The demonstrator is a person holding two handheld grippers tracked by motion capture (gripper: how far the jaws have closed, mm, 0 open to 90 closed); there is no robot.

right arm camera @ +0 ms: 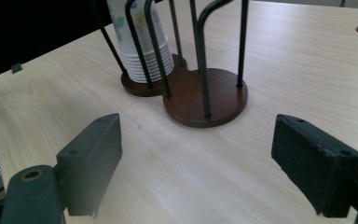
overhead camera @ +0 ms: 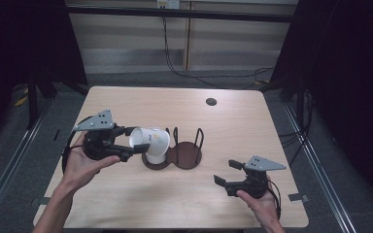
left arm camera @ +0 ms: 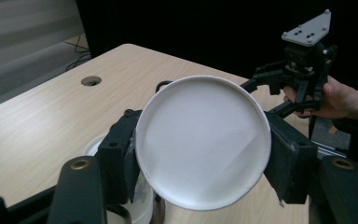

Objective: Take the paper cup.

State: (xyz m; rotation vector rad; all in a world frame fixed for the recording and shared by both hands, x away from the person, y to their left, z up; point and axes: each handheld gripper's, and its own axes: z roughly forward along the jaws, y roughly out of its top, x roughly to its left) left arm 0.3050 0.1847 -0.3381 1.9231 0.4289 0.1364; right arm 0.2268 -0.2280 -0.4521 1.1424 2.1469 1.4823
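On the wooden table [overhead camera: 233, 121] stands a dark brown cup holder [overhead camera: 184, 155] with two round bases joined together and thin black upright rods. It is a little toward 7 o'clock from the middle of the table. The base on the 9 o'clock side holds a stack of white paper cups [right arm camera: 144, 51] with a small coloured print; the base on the 3 o'clock side is bare.

The left gripper [overhead camera: 126, 141] is at about 9 o'clock of the holder, in the person's left hand [overhead camera: 80, 165]. Its jaws are clenched on a single white paper cup [overhead camera: 150, 141], which lies tilted on its side just above the stack. In the left gripper view the open mouth of this cup [left arm camera: 203, 142] faces the camera, and the two black pads press its sides.

The right gripper [overhead camera: 227, 172] is at about 4 o'clock of the holder, well apart from it, low over the table. Its jaws are spread wide and grasp nothing.

A small round hole [overhead camera: 211, 101] is in the table at about 1 o'clock.
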